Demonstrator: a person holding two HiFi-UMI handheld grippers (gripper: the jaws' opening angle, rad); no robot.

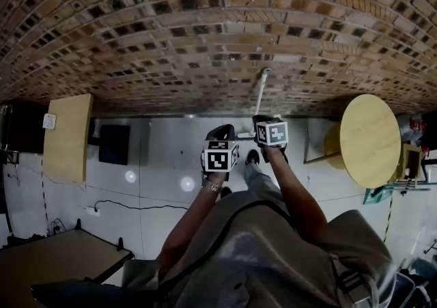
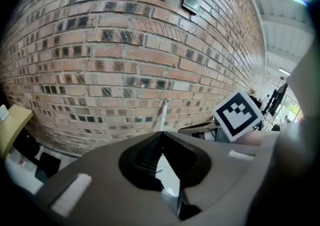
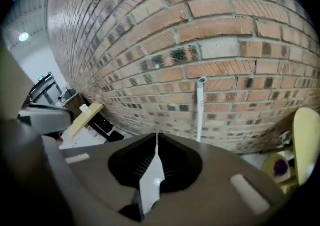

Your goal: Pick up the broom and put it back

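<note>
The broom's white handle (image 1: 261,91) leans upright against the brick wall, straight ahead of me. It also shows in the left gripper view as the handle (image 2: 163,115) and in the right gripper view as the handle (image 3: 200,109), a short way beyond the jaw tips. My left gripper (image 1: 223,131) and right gripper (image 1: 263,121) are held side by side in front of me, both short of the handle. The left gripper (image 2: 161,134) is shut with nothing in it. The right gripper (image 3: 157,136) is shut and empty too. The broom's head is hidden behind my grippers.
A round wooden table (image 1: 370,139) stands at the right by the wall. A rectangular wooden tabletop (image 1: 68,137) and a black box (image 1: 114,144) are at the left. A cable (image 1: 130,205) runs across the white tiled floor, and a dark table (image 1: 61,259) sits at the lower left.
</note>
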